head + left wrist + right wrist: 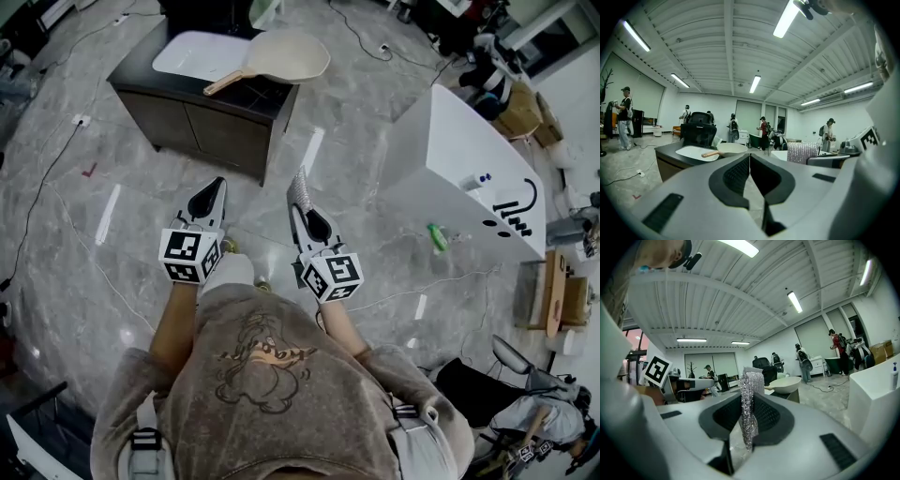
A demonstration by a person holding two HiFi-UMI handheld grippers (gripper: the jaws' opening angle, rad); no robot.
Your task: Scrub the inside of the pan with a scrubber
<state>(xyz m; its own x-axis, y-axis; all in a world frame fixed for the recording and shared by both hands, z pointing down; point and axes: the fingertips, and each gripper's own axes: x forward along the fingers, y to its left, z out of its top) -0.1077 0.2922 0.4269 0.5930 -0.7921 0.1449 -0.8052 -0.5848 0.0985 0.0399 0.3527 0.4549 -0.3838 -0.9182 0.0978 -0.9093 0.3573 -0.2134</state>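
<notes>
On dark cabinet's [202,117] right edge, far ahead, saw round cream pan [289,54], wooden handle [225,82] pointing left. Squeezed shiny mesh scrubber [299,190] in nearer right gripper [301,206]; held left gripper [217,187] shut, empty.

No text, label, brand or number can be read anywhere.

A taupe short-sleeved shirt [262,394] with an orange-and-dark line drawing is worn, seen at 6 o'clock in the head view, under grey straps [143,436] with black buckles. The left gripper [216,187] and right gripper [300,199] are white-bodied with black ribbed pads [736,176]. Each is topped by a black-and-white marker cube [190,255].
</notes>
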